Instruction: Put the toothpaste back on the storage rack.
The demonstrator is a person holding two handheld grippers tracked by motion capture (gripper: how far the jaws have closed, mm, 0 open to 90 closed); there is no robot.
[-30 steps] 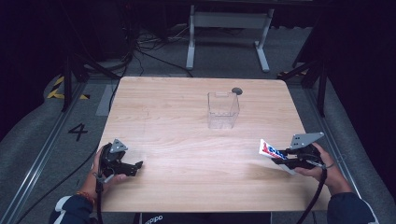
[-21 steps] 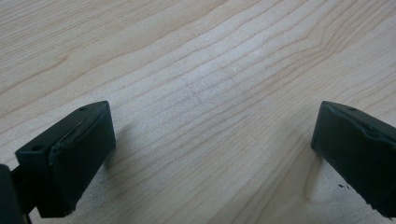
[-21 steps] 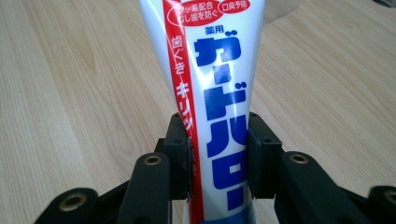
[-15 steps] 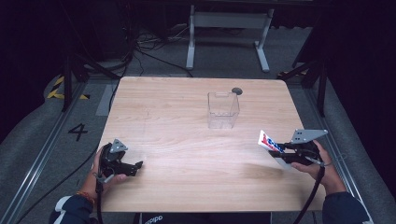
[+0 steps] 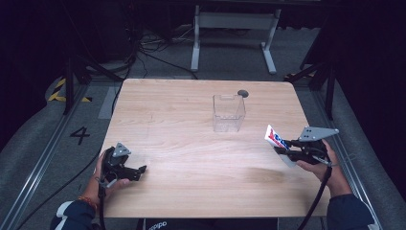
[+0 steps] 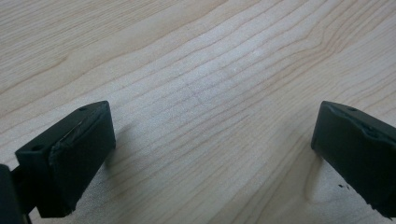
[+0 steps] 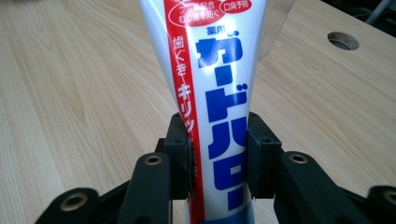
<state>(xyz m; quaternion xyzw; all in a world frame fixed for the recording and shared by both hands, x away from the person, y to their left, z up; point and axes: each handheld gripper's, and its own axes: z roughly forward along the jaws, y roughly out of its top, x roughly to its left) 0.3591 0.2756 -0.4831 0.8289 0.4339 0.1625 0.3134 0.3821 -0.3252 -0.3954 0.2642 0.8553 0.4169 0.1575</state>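
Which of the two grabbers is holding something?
The right gripper. Its fingers are squeezed shut on a white toothpaste tube with red and blue writing. The left gripper rests on the table, open, with bare wood between its fingers.

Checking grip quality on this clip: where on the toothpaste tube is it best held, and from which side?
Across the tube's flat lower body, one jaw on each edge, as the right claw has it now. The tube is wide, flat and soft there, so pads squeezing its narrow edges probably keep it from twisting. Coming from the tail end leaves the far end free to point toward the clear container.
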